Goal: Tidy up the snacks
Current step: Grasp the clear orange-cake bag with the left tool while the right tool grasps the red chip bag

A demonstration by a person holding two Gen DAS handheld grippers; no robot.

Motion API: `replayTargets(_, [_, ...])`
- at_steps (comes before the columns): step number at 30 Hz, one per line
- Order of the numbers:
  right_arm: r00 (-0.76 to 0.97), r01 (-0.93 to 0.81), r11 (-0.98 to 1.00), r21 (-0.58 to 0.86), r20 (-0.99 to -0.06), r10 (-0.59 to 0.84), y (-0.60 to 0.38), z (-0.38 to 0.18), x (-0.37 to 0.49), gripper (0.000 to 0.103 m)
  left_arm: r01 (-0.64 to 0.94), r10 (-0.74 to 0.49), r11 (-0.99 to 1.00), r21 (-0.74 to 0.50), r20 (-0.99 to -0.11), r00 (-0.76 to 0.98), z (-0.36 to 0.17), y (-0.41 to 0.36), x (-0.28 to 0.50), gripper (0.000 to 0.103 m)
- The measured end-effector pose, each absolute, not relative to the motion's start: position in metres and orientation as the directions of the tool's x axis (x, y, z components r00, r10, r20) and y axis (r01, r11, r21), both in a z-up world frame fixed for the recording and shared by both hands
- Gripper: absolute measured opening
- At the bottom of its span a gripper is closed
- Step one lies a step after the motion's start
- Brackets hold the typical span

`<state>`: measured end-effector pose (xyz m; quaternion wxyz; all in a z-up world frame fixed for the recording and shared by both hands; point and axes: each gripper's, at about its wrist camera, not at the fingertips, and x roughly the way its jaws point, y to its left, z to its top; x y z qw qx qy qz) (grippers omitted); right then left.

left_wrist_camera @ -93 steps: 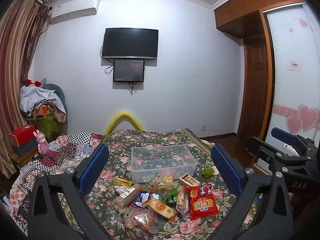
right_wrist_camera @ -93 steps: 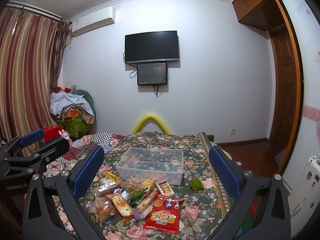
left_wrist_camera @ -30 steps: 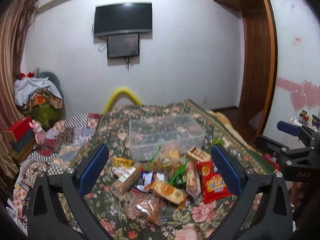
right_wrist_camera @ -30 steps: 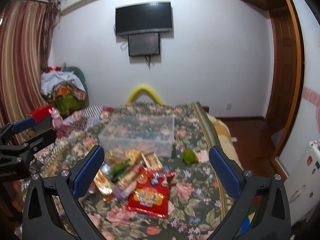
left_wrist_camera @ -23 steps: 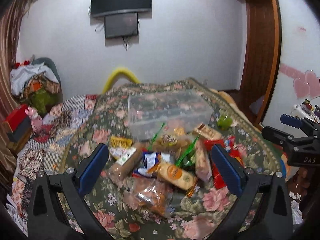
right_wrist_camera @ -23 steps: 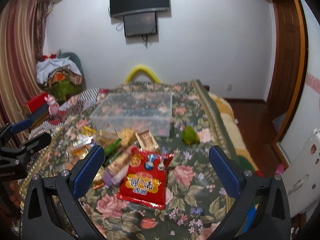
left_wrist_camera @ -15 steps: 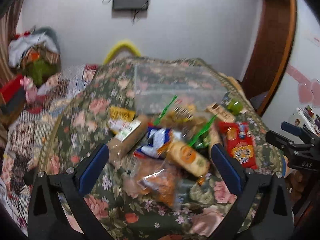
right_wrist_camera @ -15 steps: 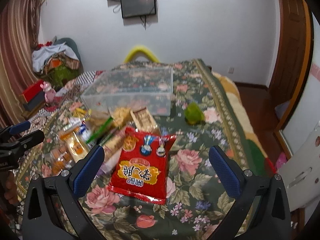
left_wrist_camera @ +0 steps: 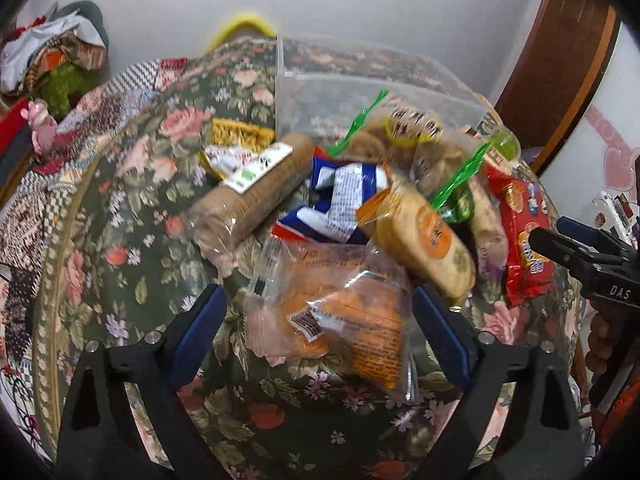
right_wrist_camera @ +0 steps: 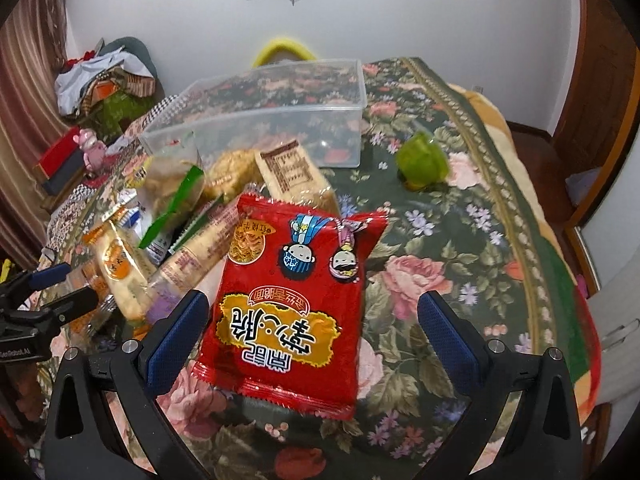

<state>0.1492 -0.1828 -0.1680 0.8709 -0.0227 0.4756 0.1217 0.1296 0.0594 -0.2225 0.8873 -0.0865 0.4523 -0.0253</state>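
Observation:
A pile of snack packs lies on a floral bedspread in front of a clear plastic bin point(left_wrist_camera: 360, 92), which also shows in the right wrist view point(right_wrist_camera: 280, 108). My left gripper point(left_wrist_camera: 320, 332) is open, its jaws on either side of a clear bag of orange pastries point(left_wrist_camera: 340, 320). My right gripper point(right_wrist_camera: 312, 332) is open around the near end of a red noodle-snack bag point(right_wrist_camera: 292, 304). A brown biscuit roll point(left_wrist_camera: 248, 200), a round-cracker pack point(left_wrist_camera: 424, 236) and a green jelly cup point(right_wrist_camera: 420, 160) lie nearby.
The bed's right edge point(right_wrist_camera: 560, 240) drops to a wooden floor. A chair heaped with clothes point(right_wrist_camera: 104, 76) and a red box point(right_wrist_camera: 60, 156) stand to the left. A yellow arch point(right_wrist_camera: 284, 50) rises behind the bin.
Both grippers have moved forward and down from a high view of the room to just above the snack pile. Each stays open and now brackets a pack.

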Motion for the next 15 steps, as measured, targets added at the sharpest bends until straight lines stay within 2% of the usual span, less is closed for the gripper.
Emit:
replayTargets(8, [0.481, -0.25, 0.964, 0.091, -0.853, 0.206, -0.177, -0.178, 0.157, 0.099, -0.017, -0.194, 0.97, -0.244, -0.81, 0.554, -0.236, 0.058, 0.139, 0.088])
replayTargets(12, [0.458, -0.248, 0.963, 0.108, -0.863, 0.214, -0.174, -0.184, 0.161, 0.088, 0.005, -0.184, 0.976, -0.218, -0.811, 0.555, -0.237, 0.05, 0.142, 0.077])
replayTargets(15, [0.446, -0.222, 0.966, 0.136, -0.866, 0.225, -0.179, -0.185, 0.163, 0.076, 0.015, -0.201, 0.973, -0.23, -0.816, 0.542, -0.24, 0.05, 0.144, 0.071])
